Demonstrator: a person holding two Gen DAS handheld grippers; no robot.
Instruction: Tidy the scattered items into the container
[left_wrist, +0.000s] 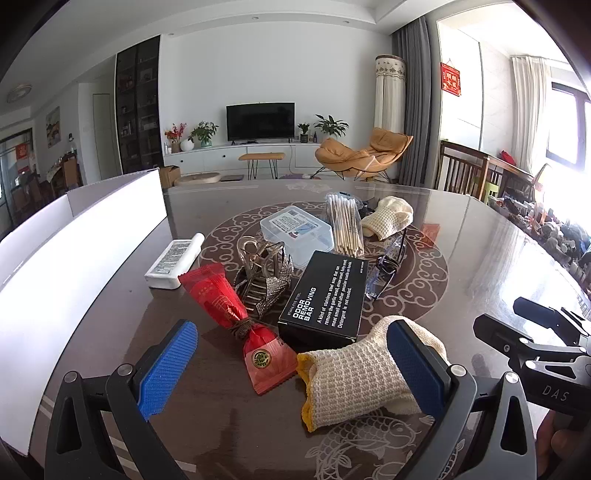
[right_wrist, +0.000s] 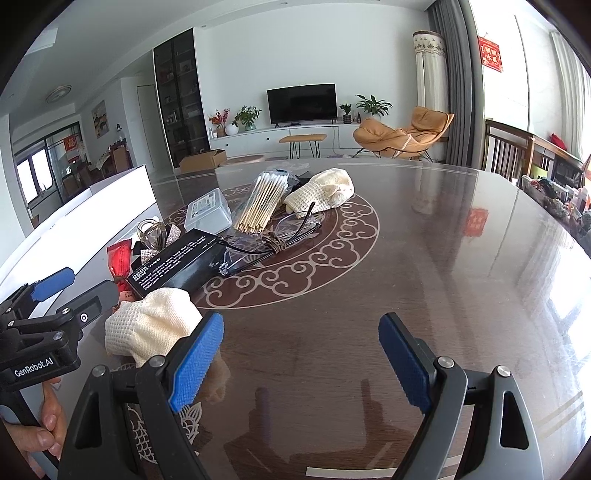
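Note:
My left gripper (left_wrist: 291, 354) stands wide open low over the table. A red sweet packet (left_wrist: 255, 332) and a cream knitted cloth with a yellow edge (left_wrist: 354, 373) lie between its fingers, and the right pad overlaps the cloth. Behind them lie a black box (left_wrist: 325, 295), a rhinestone hair claw (left_wrist: 266, 273), a white pack (left_wrist: 173, 262), a clear plastic box (left_wrist: 295, 232), cotton swabs (left_wrist: 345, 225), glasses (left_wrist: 388, 266) and a second knitted cloth (left_wrist: 388, 218). The white container (left_wrist: 92, 236) stands at the left. My right gripper (right_wrist: 301, 354) is open over bare table, right of the cloth (right_wrist: 147, 328).
The dark patterned glass table (right_wrist: 443, 277) stretches bare to the right. A wooden chair (right_wrist: 509, 147) stands past its far right edge, and clutter lines the window side. A hand (right_wrist: 48, 424) holds the left gripper's handle at the lower left.

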